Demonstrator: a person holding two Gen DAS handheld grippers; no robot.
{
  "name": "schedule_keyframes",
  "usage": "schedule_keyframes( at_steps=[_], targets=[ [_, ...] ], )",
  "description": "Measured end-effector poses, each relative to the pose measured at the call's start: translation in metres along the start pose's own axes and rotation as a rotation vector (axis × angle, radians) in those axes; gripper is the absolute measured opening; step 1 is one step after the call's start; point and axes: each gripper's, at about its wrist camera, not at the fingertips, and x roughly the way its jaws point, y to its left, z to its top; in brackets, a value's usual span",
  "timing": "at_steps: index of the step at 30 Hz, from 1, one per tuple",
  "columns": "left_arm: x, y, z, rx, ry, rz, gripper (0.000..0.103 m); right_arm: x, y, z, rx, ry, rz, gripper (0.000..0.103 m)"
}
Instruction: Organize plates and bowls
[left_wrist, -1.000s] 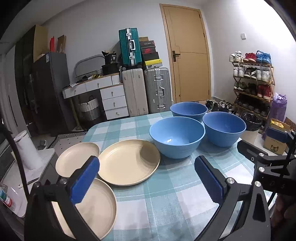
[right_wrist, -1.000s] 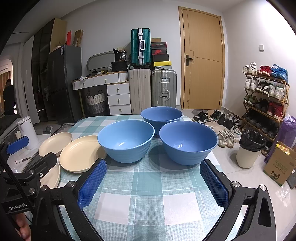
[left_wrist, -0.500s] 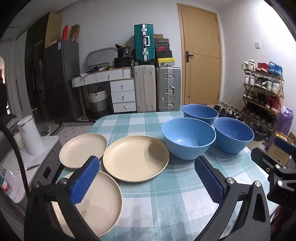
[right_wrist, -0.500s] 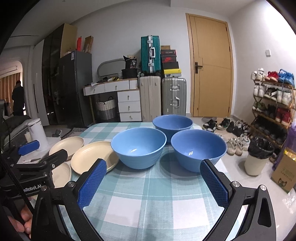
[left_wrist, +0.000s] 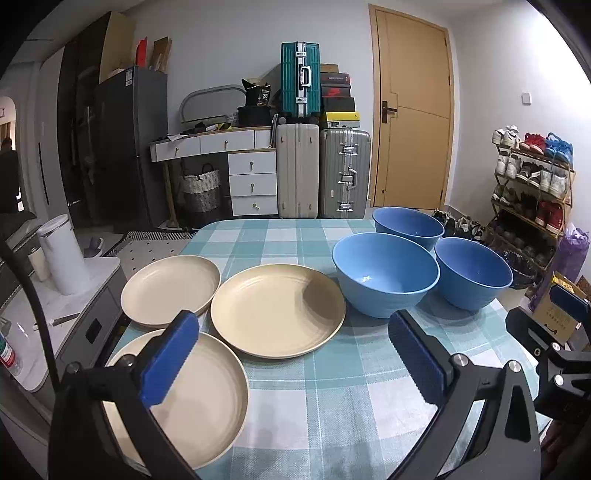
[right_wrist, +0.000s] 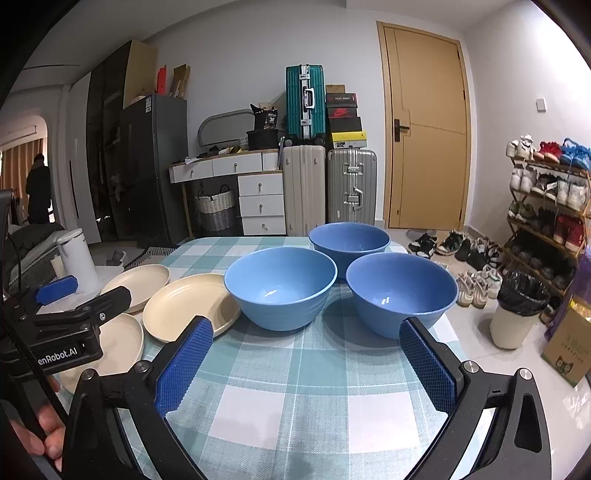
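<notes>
Both grippers hover with jaws spread and empty above the checked counter (left_wrist: 332, 398): three cream plates (left_wrist: 277, 310) lie ahead-left of the left gripper (left_wrist: 291, 354), three blue bowls (right_wrist: 280, 284) straight ahead of the right gripper (right_wrist: 306, 362), each nearer its own set.

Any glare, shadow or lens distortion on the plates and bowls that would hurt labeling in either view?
Left wrist view: fisheye bends the door frame; a soft shadow crosses the middle plate; small glints sit in the nearest bowl; all sharp. Right wrist view: dark vignette corners, small highlights in the two front bowls, their shadows on the tablecloth; no blur.
</notes>
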Motion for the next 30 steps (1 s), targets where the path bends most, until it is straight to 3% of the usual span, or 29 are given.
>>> schedule_keyframes(
  at_steps=[3,6,10,30],
  targets=[
    [0.001,0.001,0.0,-0.008,-0.003,0.011,0.103,-0.002,-0.001,0.0,0.002,-0.003,0.002,0.103],
    [-0.004,0.005,0.001,-0.025,-0.046,0.018,0.103,0.001,-0.004,-0.001,0.033,0.03,0.064,0.103],
    [0.0,0.007,0.001,-0.036,-0.041,0.019,0.103,0.008,-0.007,-0.001,0.05,0.064,0.054,0.103],
    [-0.001,0.033,-0.001,-0.031,-0.067,0.081,0.103,0.007,-0.004,-0.002,0.03,0.046,0.059,0.103]
  ],
)
